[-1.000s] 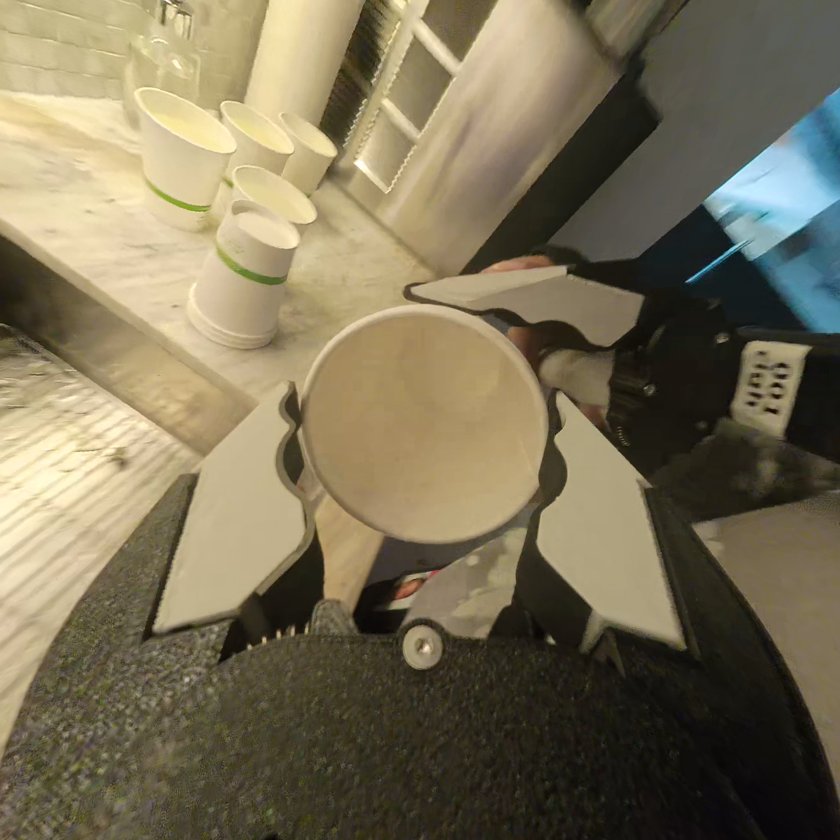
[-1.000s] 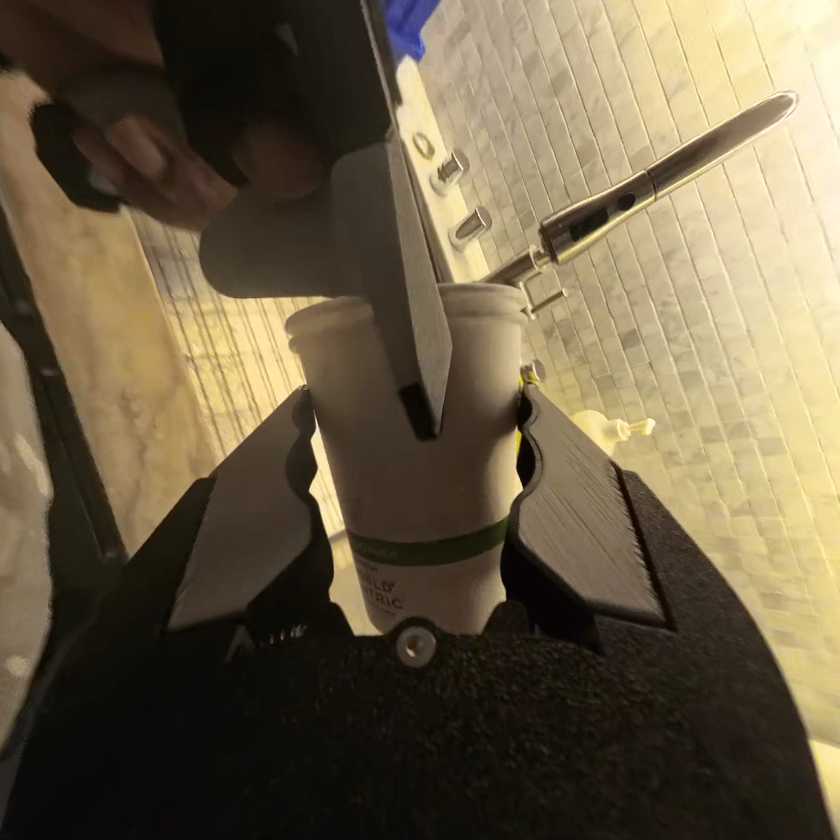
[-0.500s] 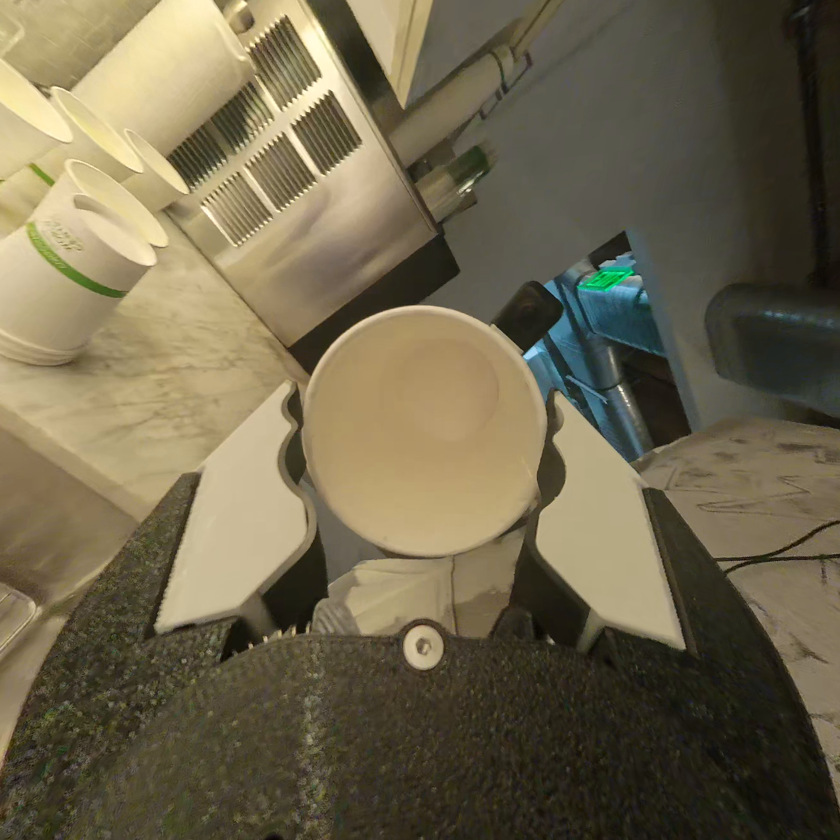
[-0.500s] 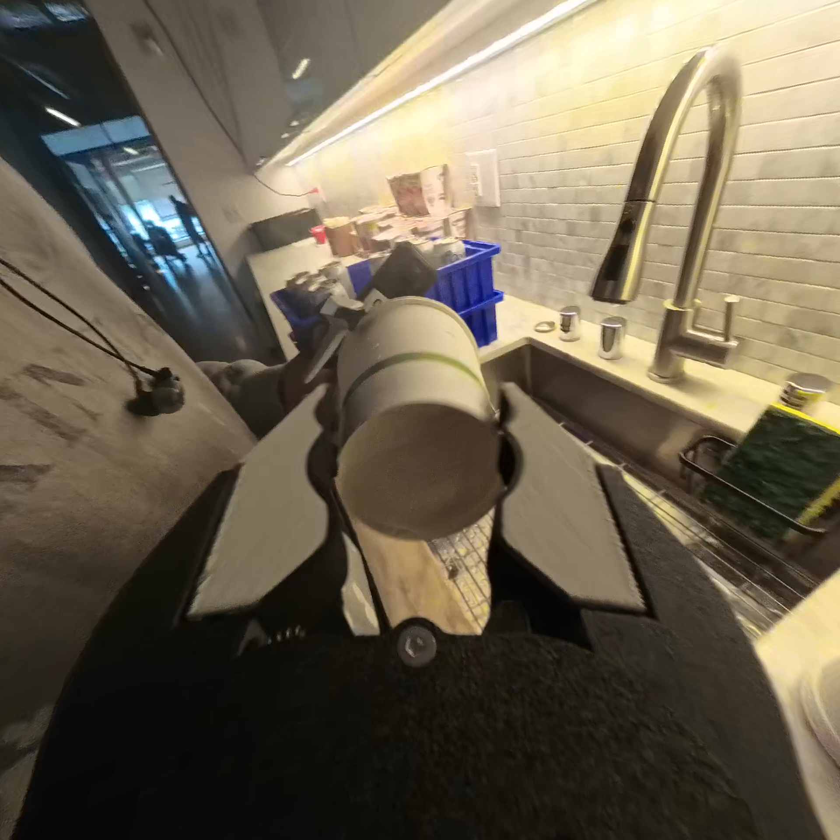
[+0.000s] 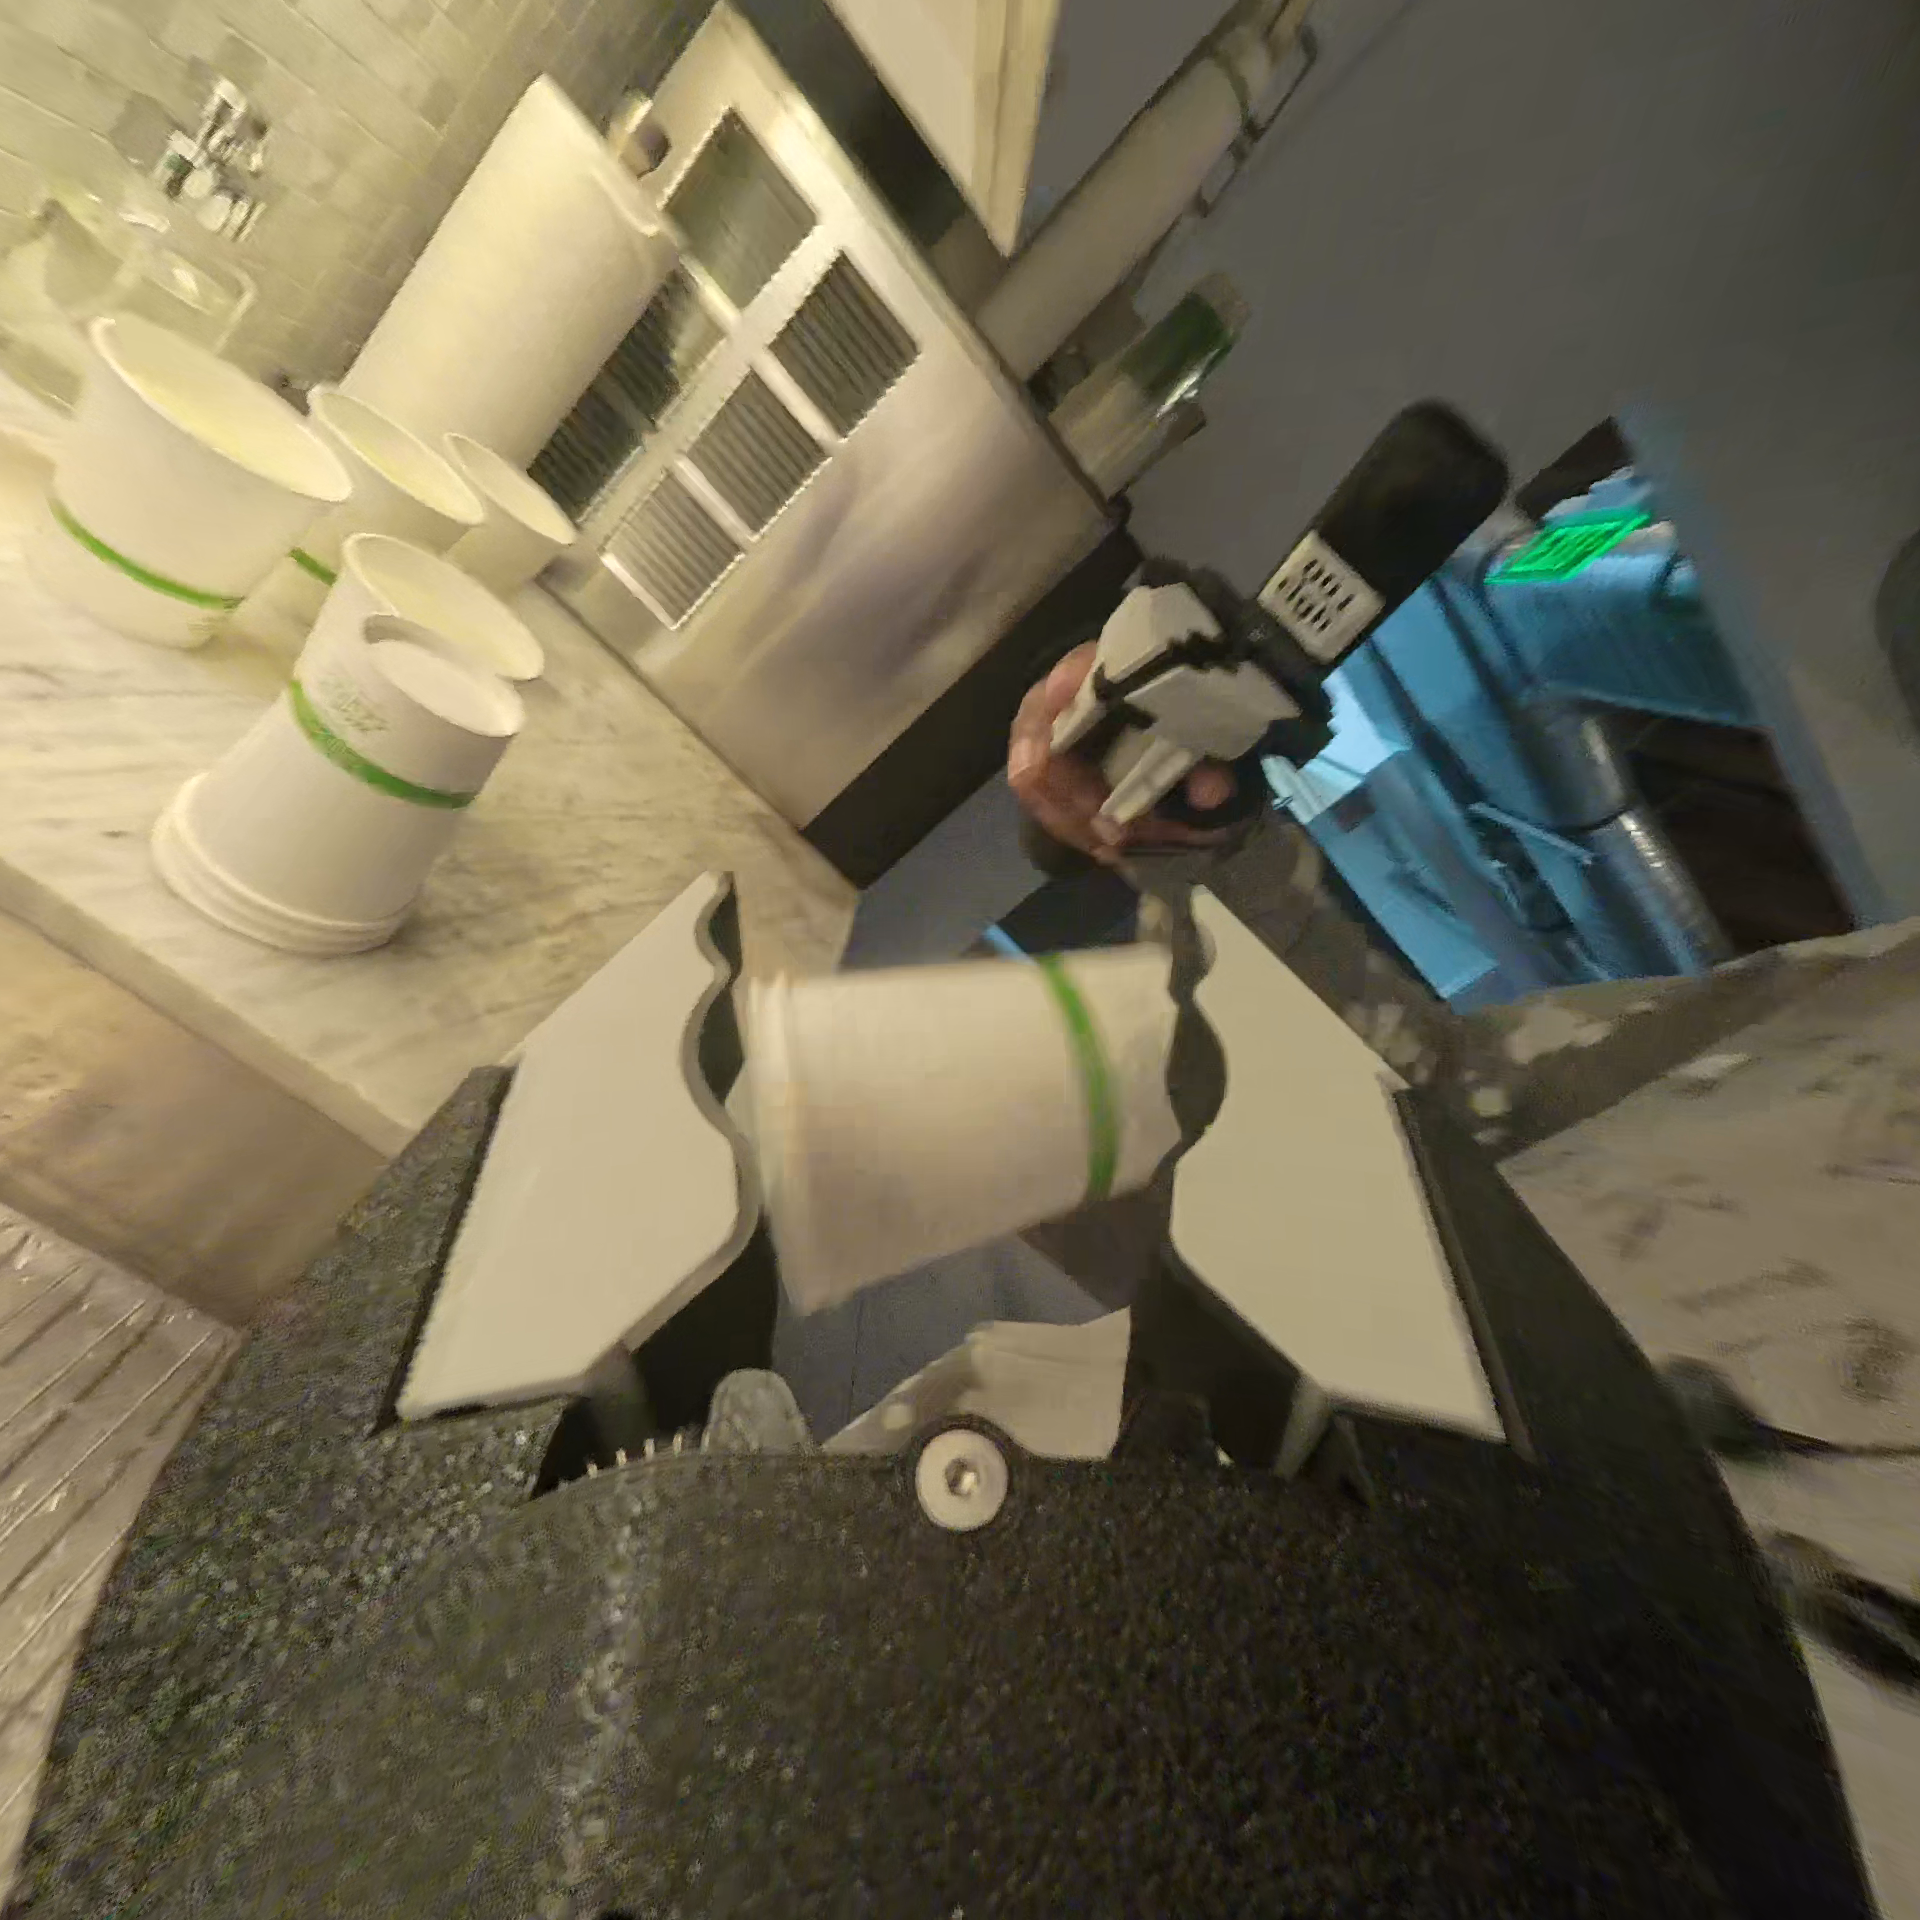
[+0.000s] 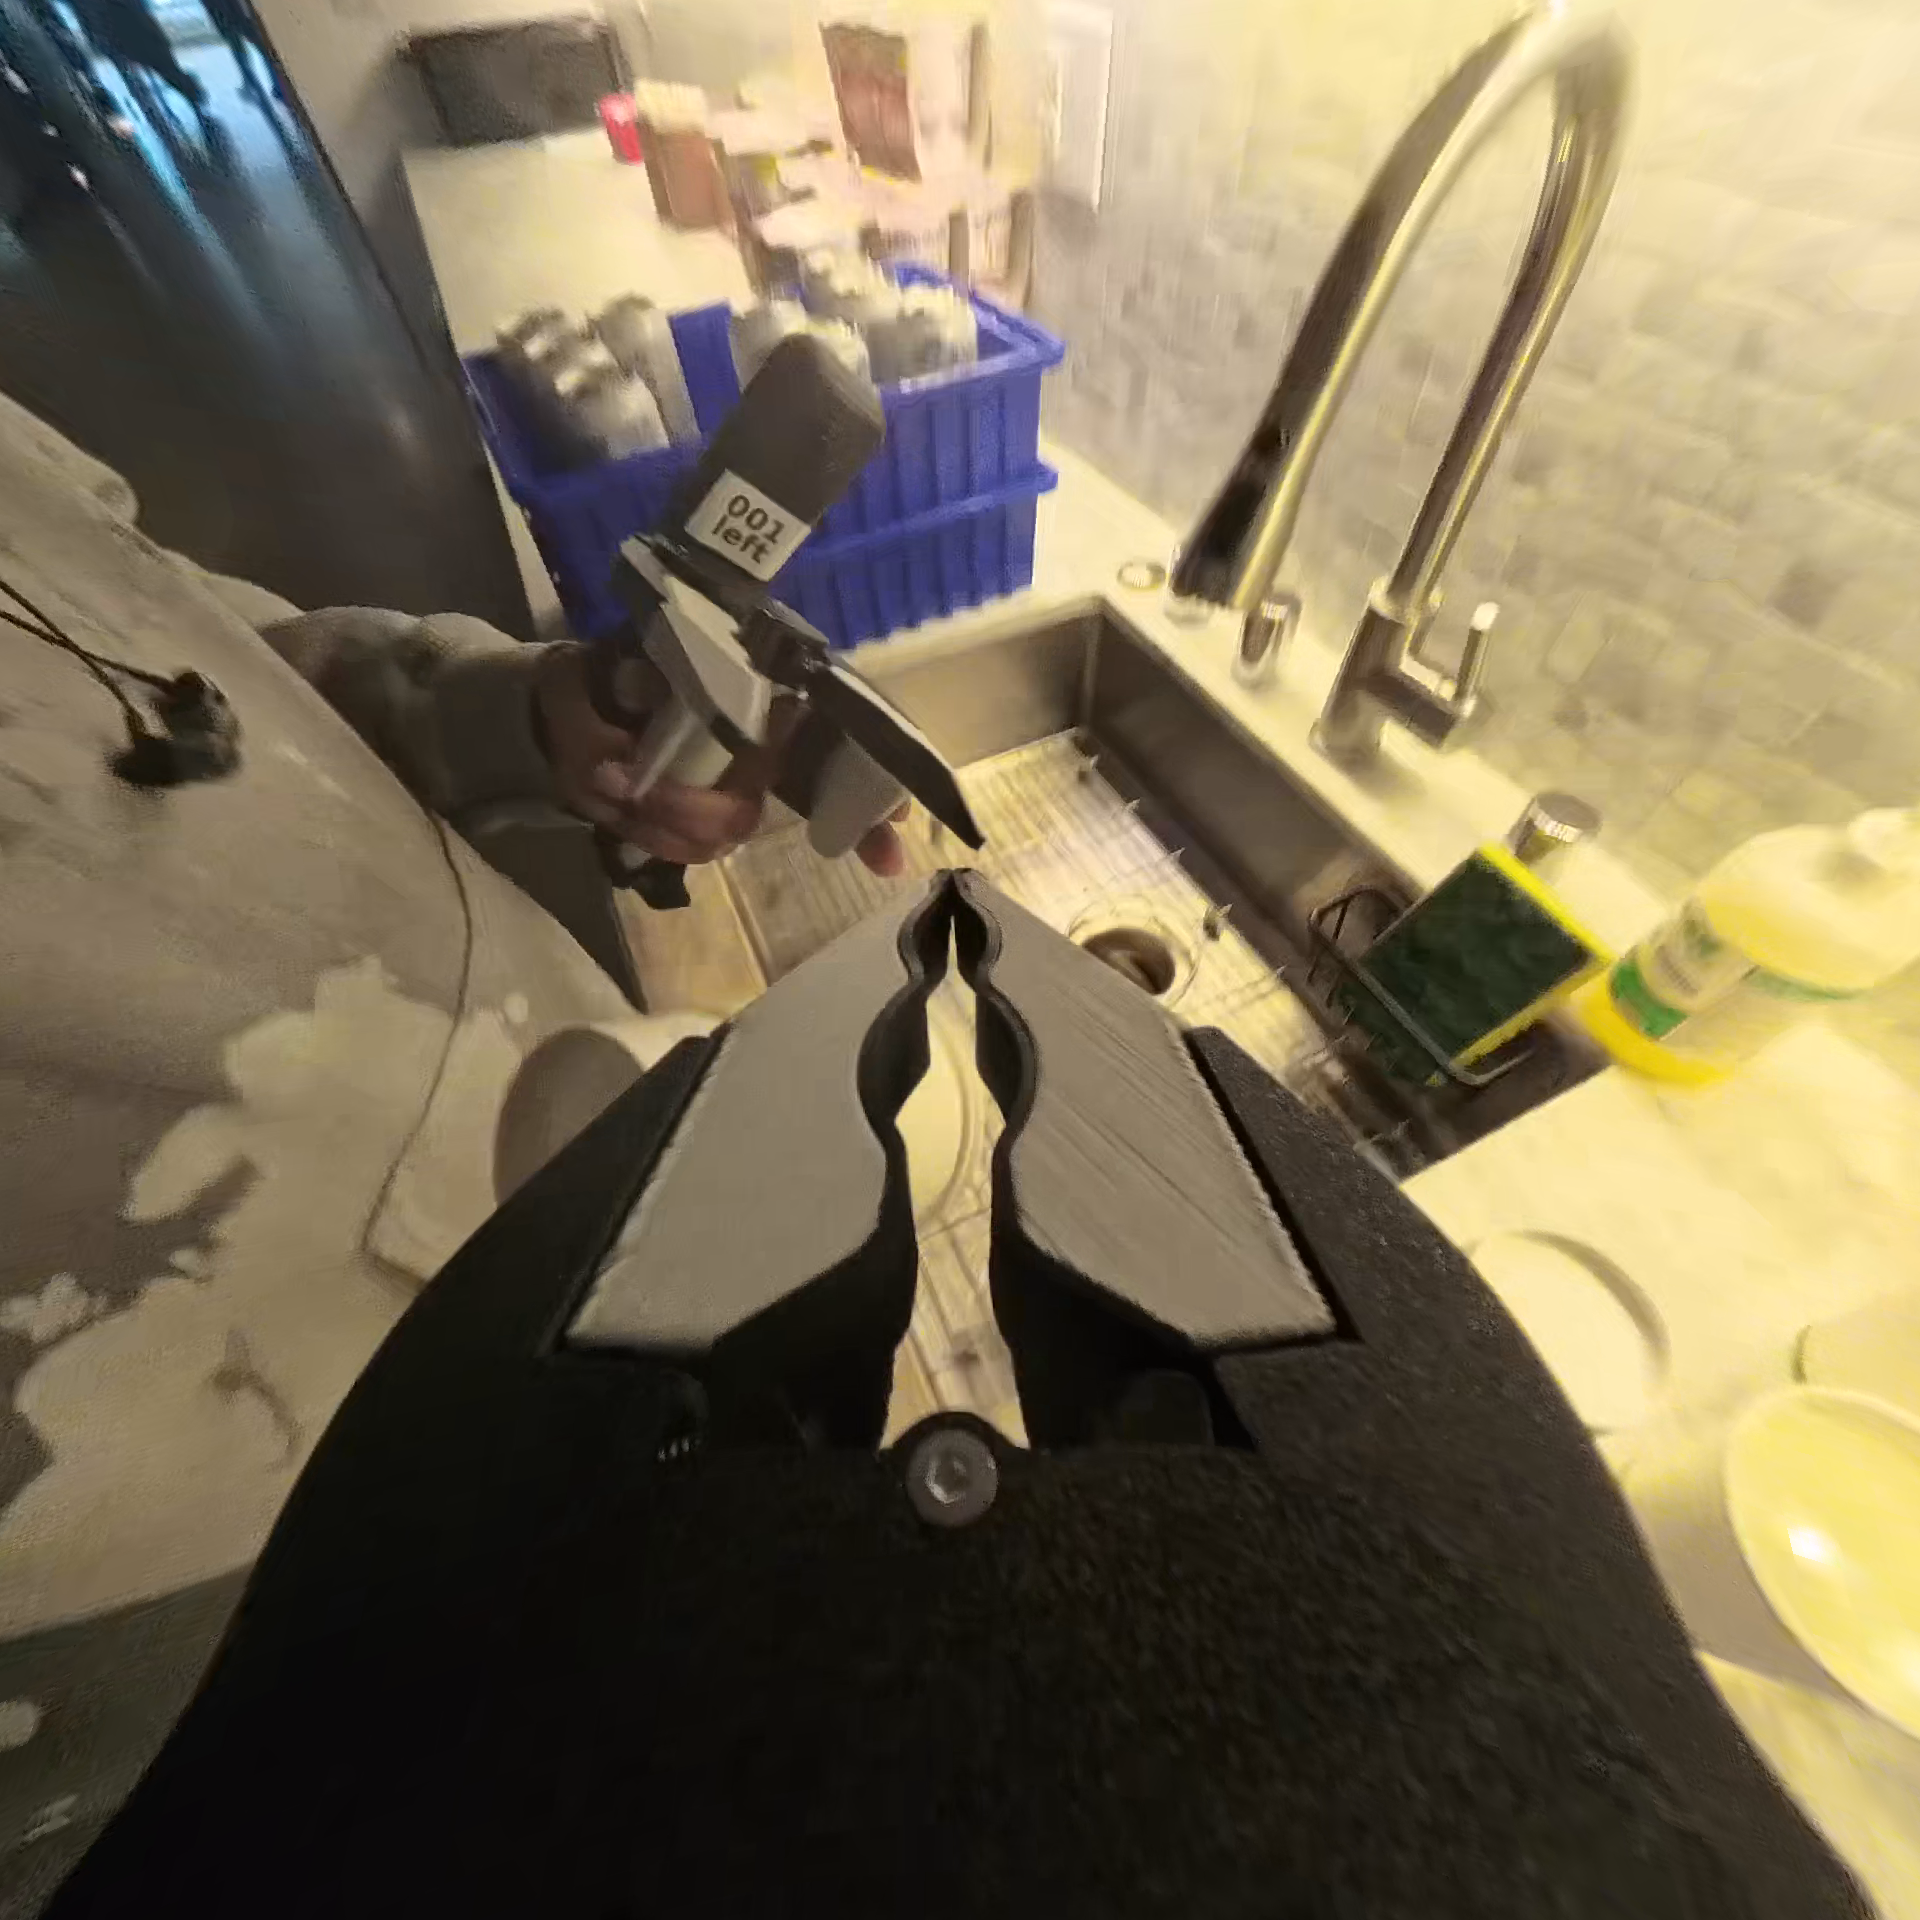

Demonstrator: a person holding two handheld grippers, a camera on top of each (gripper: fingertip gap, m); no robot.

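Note:
My left gripper [image 5: 958,914] is shut on a white paper cup with a green band [image 5: 935,1101]. The cup lies crosswise between the fingers, rim by the left finger and base by the right one, and it is blurred. My right gripper [image 6: 951,888] is shut and empty, held above the sink [image 6: 1122,717]. In the right wrist view the left gripper's dark finger [image 6: 899,753] shows just beyond my right fingertips, with part of the cup [image 6: 852,805] under it. In the left wrist view a hand [image 5: 1049,748] holds the right gripper's handle [image 5: 1382,520] farther off.
A stack of upturned cups [image 5: 312,821] and several upright cups [image 5: 187,520] stand on the marble counter [image 5: 582,790] by a steel appliance [image 5: 831,499]. Around the sink are a tall faucet [image 6: 1455,416], blue crates [image 6: 914,468], a sponge [image 6: 1465,966], a soap bottle [image 6: 1714,956] and bowls [image 6: 1829,1538]. Spacing between my two grippers at the tips: around 9 centimetres. Between my left fingertips and the soap bottle [image 6: 1714,956] there is roughly 40 centimetres.
My right gripper has let go of the cup, drawn back and shut. The cup in my left gripper has turned from mouth-on to lying sideways.

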